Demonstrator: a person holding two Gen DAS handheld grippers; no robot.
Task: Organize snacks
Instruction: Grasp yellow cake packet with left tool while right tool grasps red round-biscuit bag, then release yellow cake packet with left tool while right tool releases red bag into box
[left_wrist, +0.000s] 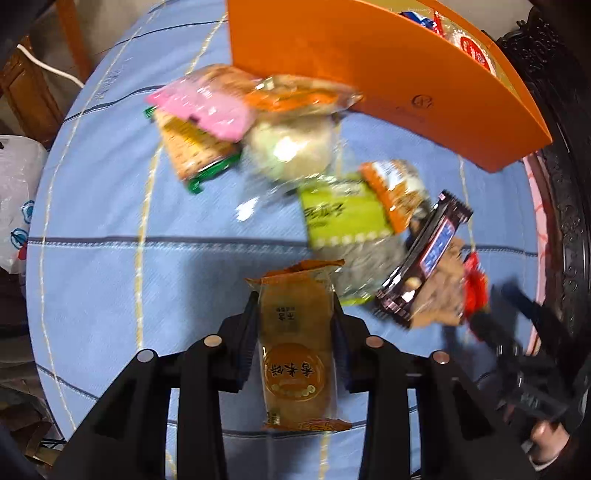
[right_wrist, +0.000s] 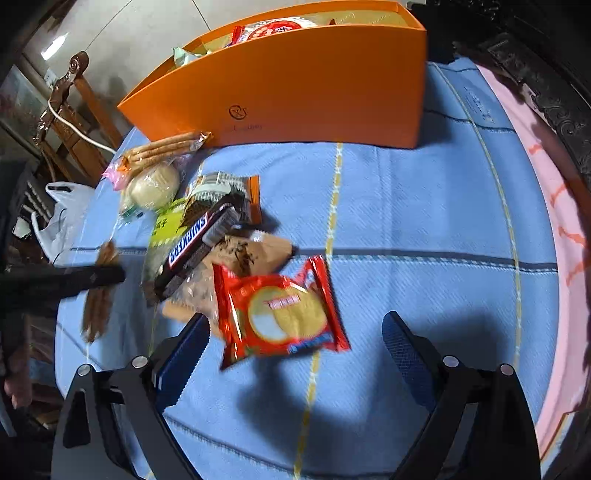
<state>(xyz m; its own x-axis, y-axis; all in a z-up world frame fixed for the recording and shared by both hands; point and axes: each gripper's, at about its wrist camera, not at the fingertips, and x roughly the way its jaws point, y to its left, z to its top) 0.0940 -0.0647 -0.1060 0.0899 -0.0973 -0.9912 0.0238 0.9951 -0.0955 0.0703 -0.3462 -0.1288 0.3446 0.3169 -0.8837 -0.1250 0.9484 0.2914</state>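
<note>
The left gripper (left_wrist: 295, 314) clamps a brown rice-cracker packet (left_wrist: 295, 354), the right gripper (right_wrist: 295, 332) gapes over a red biscuit packet (right_wrist: 280, 314); few snacks fill the orange box (right_wrist: 295, 92) at the table's far edge, most remain mid-table.

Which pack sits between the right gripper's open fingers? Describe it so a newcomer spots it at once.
Start at the tall orange box at the back of the blue tablecloth, then follow the snack pile toward the right gripper. The nearest packet is the red biscuit pack, the only bright red wrapper there, showing a round biscuit.
</note>
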